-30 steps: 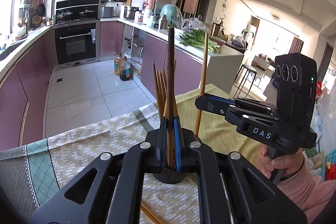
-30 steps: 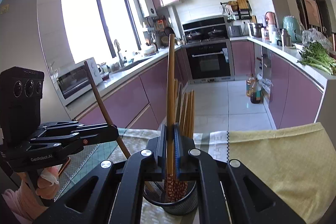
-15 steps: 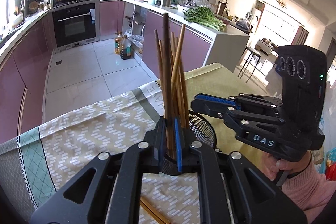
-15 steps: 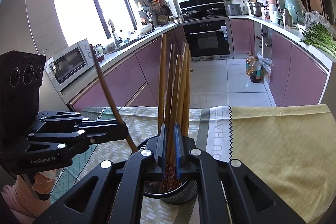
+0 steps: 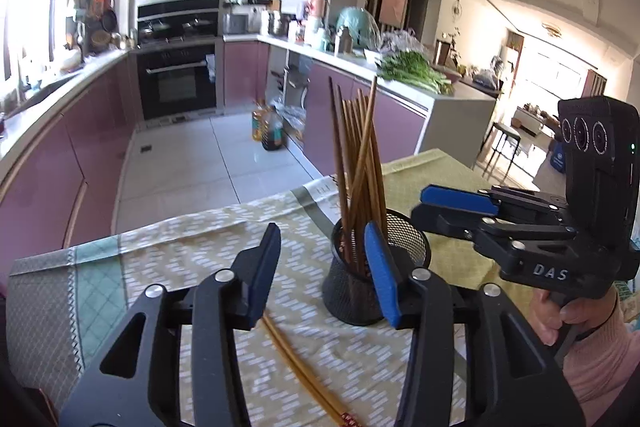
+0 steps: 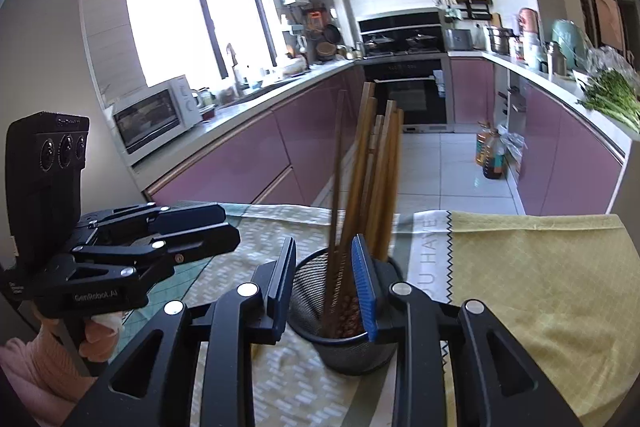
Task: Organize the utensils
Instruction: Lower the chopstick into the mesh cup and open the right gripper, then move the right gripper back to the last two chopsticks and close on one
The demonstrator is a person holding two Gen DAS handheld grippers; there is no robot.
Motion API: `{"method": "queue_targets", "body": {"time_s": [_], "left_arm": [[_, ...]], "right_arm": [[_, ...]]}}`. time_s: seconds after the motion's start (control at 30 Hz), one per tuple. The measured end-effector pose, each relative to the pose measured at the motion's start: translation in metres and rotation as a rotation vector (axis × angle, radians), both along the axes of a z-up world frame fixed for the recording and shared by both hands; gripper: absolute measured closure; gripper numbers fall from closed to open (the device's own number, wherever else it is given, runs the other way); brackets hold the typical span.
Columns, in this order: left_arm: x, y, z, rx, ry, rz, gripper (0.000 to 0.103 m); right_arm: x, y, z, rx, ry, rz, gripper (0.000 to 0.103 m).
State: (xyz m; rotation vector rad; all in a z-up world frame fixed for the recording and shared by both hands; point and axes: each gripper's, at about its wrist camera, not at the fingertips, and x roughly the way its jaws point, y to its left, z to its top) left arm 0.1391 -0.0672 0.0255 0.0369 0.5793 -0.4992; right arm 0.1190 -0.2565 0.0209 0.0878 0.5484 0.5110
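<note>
Both black, blue-padded grippers, left gripper (image 5: pixel 320 267) and right gripper (image 6: pixel 322 291), have just been opening and stand parted and empty beside the black wire-mesh cup (image 5: pixel 376 281) of brown wooden chopsticks (image 5: pixel 358 163) on the cloth-covered desk (image 5: pixel 200 259), where a careless nudge could topple the top-heavy cup while a loose pair of chopsticks (image 5: pixel 304 367) waits.
</note>
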Motion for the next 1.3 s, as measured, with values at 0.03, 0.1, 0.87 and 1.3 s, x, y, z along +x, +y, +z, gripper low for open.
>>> {"method": "queue_targets", "body": {"time_s": [0.03,0.1,0.87,1.3], "left_arm": [[-0.007,0.006,0.000,-0.005,-0.015,0.010,0.052],[-0.019,0.018,-0.002,-0.009,-0.034,0.036,0.047],[-0.071,0.066,-0.087,0.066,0.108,0.226,0.007],[-0.071,0.071,-0.096,0.048,0.148,0.220,0.008]], "right_arm": [[-0.005,0.004,-0.001,-0.009,-0.004,0.020,0.069],[-0.015,0.014,-0.004,-0.031,-0.006,0.058,0.067],[-0.035,0.085,-0.106,-0.188,0.255,0.138,0.064],[-0.030,0.091,-0.110,-0.221,0.268,0.116,0.064]]}}
